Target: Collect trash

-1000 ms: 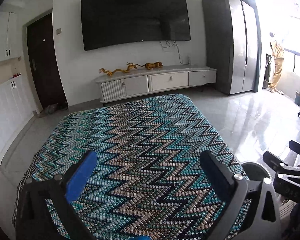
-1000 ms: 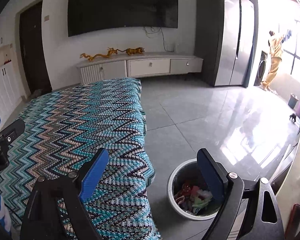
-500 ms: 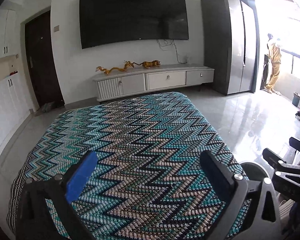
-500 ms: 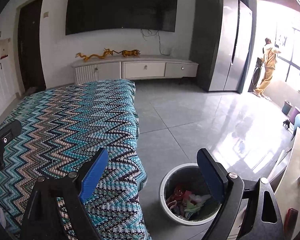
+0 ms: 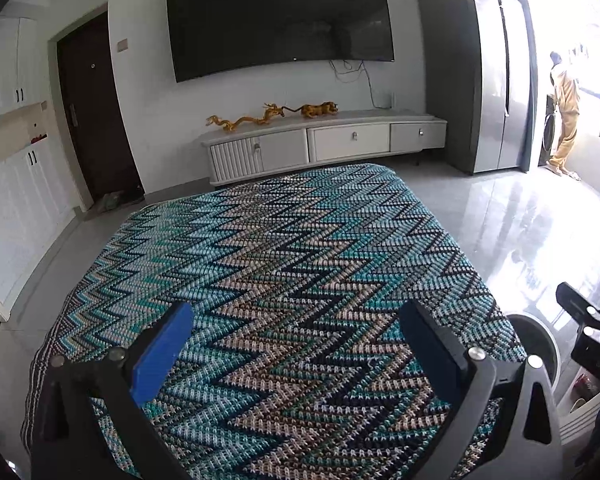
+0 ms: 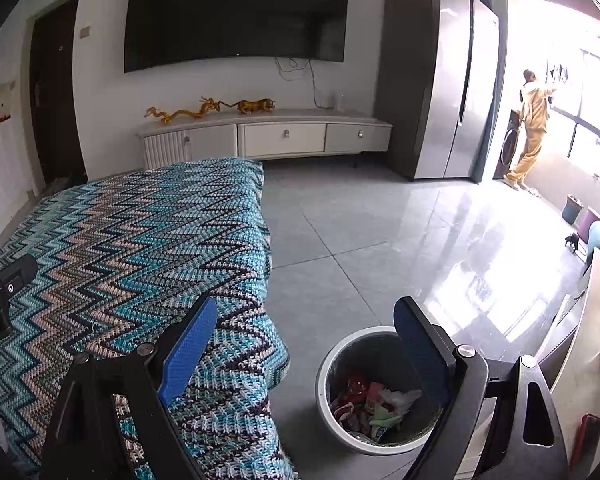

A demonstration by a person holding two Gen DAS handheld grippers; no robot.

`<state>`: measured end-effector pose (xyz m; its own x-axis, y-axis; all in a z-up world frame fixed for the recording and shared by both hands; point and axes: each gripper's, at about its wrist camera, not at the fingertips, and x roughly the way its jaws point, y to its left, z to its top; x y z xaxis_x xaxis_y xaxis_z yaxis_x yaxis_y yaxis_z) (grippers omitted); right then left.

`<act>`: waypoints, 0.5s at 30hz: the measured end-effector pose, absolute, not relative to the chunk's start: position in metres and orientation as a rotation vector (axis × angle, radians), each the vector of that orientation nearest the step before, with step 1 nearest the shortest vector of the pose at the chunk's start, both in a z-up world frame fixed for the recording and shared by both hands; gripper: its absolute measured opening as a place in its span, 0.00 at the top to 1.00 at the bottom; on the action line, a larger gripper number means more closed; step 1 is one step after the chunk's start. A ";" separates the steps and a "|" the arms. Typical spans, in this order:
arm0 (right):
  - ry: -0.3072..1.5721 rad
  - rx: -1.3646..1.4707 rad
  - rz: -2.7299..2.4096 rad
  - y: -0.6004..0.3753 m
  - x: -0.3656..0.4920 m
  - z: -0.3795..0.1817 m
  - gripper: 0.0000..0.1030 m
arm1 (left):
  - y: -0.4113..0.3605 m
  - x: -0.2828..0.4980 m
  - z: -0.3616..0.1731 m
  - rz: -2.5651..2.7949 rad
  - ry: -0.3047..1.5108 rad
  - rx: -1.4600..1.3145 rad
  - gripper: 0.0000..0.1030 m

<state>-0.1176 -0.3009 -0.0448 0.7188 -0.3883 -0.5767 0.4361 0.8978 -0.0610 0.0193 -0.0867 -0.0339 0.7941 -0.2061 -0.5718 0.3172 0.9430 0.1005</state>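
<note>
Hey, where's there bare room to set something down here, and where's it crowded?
The zigzag cloth on the table is bare between both open claws and the far edge facing the TV cabinet. The grey floor between cloth, cabinet and fridge is bare too. Crowded: the white bin by the cloth's near corner holds wrappers, under the right claw.

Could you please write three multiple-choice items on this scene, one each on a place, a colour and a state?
1. Where does the bin stand?
A. On the floor beside the table's draped cloth
B. On the TV cabinet
C. On the table

2. What colour are the right gripper finger pads?
A. Red
B. Blue
C. Yellow

3. What is in the left gripper?
A. A wrapper
B. A bottle
C. Nothing; it is open

Answers: 1 A, the bin sits on grey tiles next to the zigzag cloth. 2 B, both pads show blue. 3 C, only cloth shows between its spread fingers.
</note>
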 end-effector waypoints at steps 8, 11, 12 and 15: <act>0.592 0.090 -0.476 -0.306 -0.120 -0.044 0.13 | -0.089 0.013 -0.025 -0.312 0.561 0.174 0.00; 0.569 0.092 -0.485 -0.307 -0.122 -0.041 0.13 | -0.090 0.010 -0.021 -0.315 0.540 0.174 0.00; 0.564 0.090 -0.488 -0.308 -0.123 -0.040 0.13 | -0.090 0.009 -0.020 -0.315 0.536 0.174 0.00; 0.545 0.080 -0.493 -0.307 -0.125 -0.037 0.13 | -0.090 0.008 -0.018 -0.314 0.529 0.172 0.00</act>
